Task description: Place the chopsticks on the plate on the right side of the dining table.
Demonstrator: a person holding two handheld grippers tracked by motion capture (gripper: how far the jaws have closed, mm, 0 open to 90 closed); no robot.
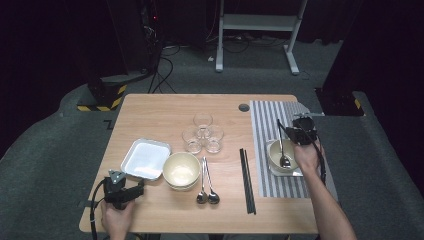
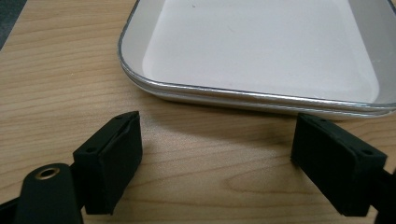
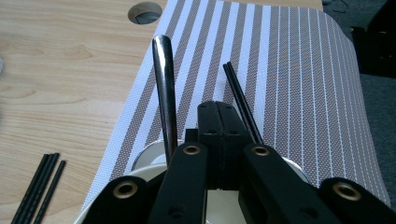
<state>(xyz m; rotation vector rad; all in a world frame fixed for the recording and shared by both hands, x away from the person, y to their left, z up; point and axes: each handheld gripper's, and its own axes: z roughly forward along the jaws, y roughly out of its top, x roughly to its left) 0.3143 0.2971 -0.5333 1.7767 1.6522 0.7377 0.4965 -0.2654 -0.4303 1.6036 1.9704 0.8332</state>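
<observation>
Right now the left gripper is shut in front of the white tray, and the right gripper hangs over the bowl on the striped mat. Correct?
No: the left gripper stands wide open before the white tray, as the left gripper view shows. Rest holds.

We see a counter (image 1: 150, 107) of pale wood with a smooth, matt grain. The placemat (image 3: 289, 70) looks like woven cloth, striped grey and white, with a fine rough weave. The spoon (image 3: 164, 84) in the bowl (image 1: 274, 150) is polished metal and glossy; the bowl looks glazed and cream. The square tray (image 2: 261, 56) has a smooth white face and a shiny metal-like rim. Three tumblers (image 1: 202, 132) are clear glass. The chopsticks (image 1: 247, 180) look matt black, and the left tongs (image 2: 217, 163) wear matt black pads.
</observation>
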